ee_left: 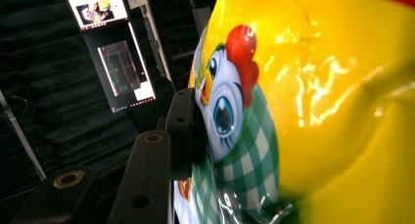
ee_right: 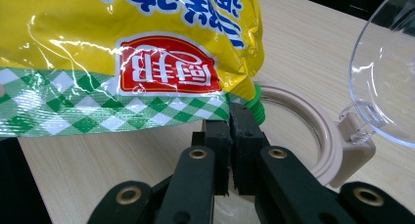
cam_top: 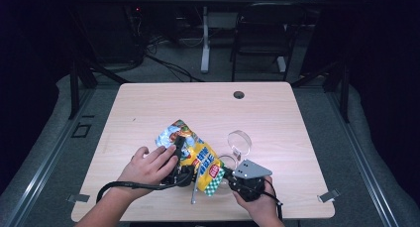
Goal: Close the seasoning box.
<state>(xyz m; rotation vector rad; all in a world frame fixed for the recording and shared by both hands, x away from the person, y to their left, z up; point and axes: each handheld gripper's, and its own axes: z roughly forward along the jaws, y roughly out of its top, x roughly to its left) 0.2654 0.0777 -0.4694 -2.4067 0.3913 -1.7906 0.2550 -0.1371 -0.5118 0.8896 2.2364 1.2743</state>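
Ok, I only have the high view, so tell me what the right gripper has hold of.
Observer: The right gripper is shut on the green-checked end of the snack bag.
Operator: Now check the container by it.
Observer: Its beige rim sits right behind the jaws, and the clear lid is hinged up, open.
Operator: Report the left grip.
Observer: One pad of the left gripper presses the bag beside a cartoon chicken's face; the other jaw is hidden behind the bag.
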